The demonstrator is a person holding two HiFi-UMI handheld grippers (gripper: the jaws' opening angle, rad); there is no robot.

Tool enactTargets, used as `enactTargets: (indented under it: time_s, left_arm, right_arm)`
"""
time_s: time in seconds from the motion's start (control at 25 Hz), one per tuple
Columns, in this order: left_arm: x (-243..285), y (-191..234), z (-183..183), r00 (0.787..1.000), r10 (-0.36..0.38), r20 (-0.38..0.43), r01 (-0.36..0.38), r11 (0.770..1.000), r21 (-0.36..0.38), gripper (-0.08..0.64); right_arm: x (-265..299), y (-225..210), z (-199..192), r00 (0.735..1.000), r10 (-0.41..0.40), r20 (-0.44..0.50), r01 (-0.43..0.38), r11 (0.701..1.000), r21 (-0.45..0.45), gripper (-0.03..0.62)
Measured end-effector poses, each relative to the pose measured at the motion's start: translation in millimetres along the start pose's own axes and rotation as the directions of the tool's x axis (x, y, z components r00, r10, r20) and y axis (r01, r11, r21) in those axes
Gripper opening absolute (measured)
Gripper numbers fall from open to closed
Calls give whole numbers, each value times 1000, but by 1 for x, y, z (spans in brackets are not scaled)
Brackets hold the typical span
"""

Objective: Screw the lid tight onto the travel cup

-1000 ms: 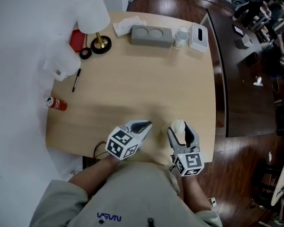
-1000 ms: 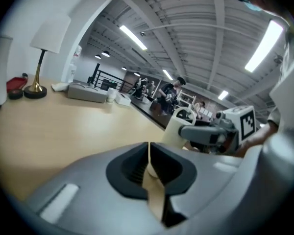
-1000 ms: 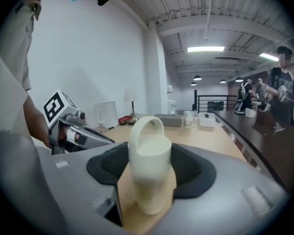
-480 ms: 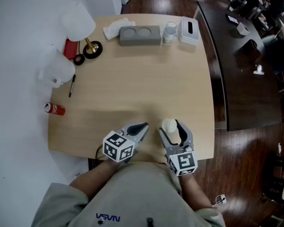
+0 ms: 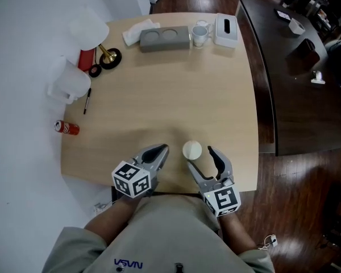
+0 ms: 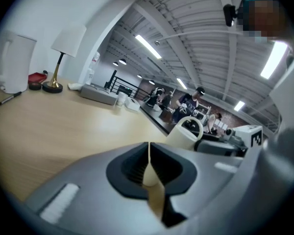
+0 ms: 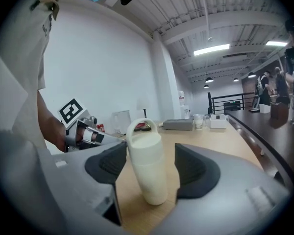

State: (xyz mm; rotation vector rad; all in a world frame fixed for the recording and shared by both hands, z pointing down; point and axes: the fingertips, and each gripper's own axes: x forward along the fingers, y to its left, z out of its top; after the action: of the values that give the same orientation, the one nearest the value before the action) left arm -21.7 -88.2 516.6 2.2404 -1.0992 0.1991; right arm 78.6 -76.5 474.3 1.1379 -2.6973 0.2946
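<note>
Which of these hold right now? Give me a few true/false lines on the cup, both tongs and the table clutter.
1. The travel cup stands upright on the table. True.
2. The right tongs are clamped on the travel cup. False: the jaws stand apart on either side of it, not pressing it, and have just been opening.
3. The left tongs are shut with nothing between them. True.
4. The soda can stands upright next to the tissue box. False: it lies on its side at the table's left edge, and the tissue box is at the far right corner.
5. The lid lies on the table beside the cup. False: it sits on top of the cup.
</note>
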Motion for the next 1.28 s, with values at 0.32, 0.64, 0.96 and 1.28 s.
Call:
enactTargets:
  time_s: [0.32, 0.64, 0.96, 1.28]
  left_arm:
    - [-21, -15, 7, 993, 88, 72, -91, 995, 40, 2]
    - [-54, -34, 40, 986, 64, 155, -94, 976, 194, 2]
    - [-112, -44, 56, 976, -69, 209, 2, 953, 304, 2]
    - [-164, -39, 37, 968, -139, 208, 68, 947, 315, 2]
  right_arm:
    - [-46, -4, 9, 999, -44, 28, 42, 997, 62, 156]
    - [-66, 24, 44, 987, -140, 73, 135, 989, 58, 0]
    - [-54, 89, 73, 963, -235, 132, 221, 969, 113, -3]
    - [-55, 143, 69, 934, -337, 118, 322, 938, 127, -3]
